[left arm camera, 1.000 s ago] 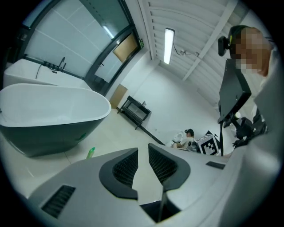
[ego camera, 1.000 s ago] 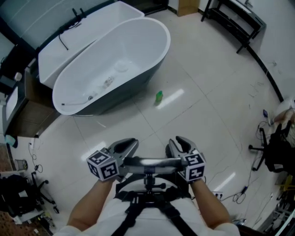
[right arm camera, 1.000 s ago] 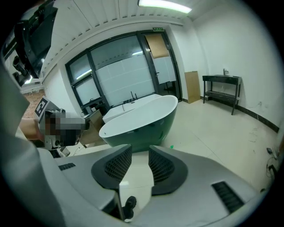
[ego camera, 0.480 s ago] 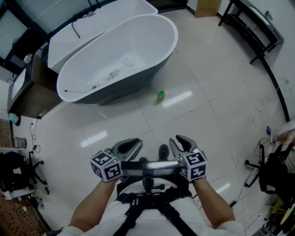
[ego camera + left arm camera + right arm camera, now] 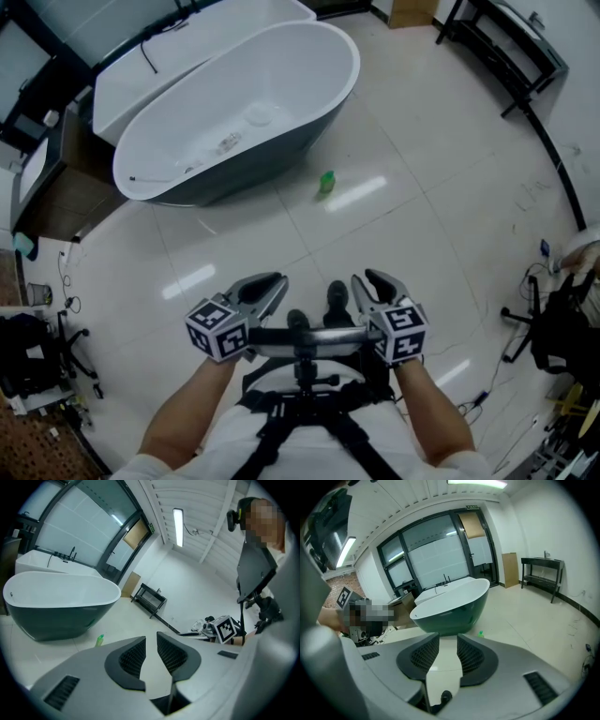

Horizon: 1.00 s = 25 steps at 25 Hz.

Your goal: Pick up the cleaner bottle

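Now shoes (image 5: 336,298) show between left gripper (image 5: 267,284) and right gripper (image 5: 373,280), jaws still slightly apart, empty.

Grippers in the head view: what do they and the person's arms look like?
The left gripper and right gripper are grey with curved jaws, black ribbed pads and a white cube of black square markers at the wrist end. The forearms are bare. The person wears a white top under black harness straps.
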Available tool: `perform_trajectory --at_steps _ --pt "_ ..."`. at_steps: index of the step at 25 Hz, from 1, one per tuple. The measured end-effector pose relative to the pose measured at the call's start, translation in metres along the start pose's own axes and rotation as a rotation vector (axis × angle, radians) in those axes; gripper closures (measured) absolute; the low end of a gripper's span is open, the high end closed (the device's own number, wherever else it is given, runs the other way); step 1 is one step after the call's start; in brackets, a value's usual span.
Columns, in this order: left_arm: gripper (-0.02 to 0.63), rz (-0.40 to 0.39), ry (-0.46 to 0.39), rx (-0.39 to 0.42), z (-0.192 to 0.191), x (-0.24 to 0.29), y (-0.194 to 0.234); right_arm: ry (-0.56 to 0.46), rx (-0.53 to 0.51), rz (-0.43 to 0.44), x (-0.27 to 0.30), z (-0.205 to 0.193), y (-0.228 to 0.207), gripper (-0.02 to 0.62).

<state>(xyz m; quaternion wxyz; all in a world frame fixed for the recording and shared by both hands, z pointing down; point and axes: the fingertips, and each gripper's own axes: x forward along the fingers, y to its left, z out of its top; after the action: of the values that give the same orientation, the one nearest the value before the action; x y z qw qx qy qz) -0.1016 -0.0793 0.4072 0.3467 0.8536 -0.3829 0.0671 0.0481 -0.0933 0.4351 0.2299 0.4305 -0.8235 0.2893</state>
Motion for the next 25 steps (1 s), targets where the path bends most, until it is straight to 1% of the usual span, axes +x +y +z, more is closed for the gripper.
perform_trajectory --at_steps 6,10,14,20,25 --pt "0.532 -0.016 0.017 0.002 -0.01 -0.011 0.002 -0.009 0.008 -0.033 -0.005 -0.01 0.009 0.48" --pt "0.532 -0.04 0.026 0.007 -0.016 -0.014 0.001 -0.019 0.01 -0.048 -0.008 -0.013 0.016 0.48" --pt "0.532 -0.048 0.022 0.009 -0.015 -0.015 -0.004 -0.024 0.009 -0.054 -0.01 -0.017 0.019 0.48" --pt "0.532 -0.032 0.025 0.009 -0.016 -0.014 0.001 -0.013 0.003 -0.033 0.002 -0.017 0.018 0.48" --pt "0.532 0.003 0.037 0.009 -0.015 -0.006 0.021 0.007 -0.004 0.01 0.027 -0.014 0.015 0.48"
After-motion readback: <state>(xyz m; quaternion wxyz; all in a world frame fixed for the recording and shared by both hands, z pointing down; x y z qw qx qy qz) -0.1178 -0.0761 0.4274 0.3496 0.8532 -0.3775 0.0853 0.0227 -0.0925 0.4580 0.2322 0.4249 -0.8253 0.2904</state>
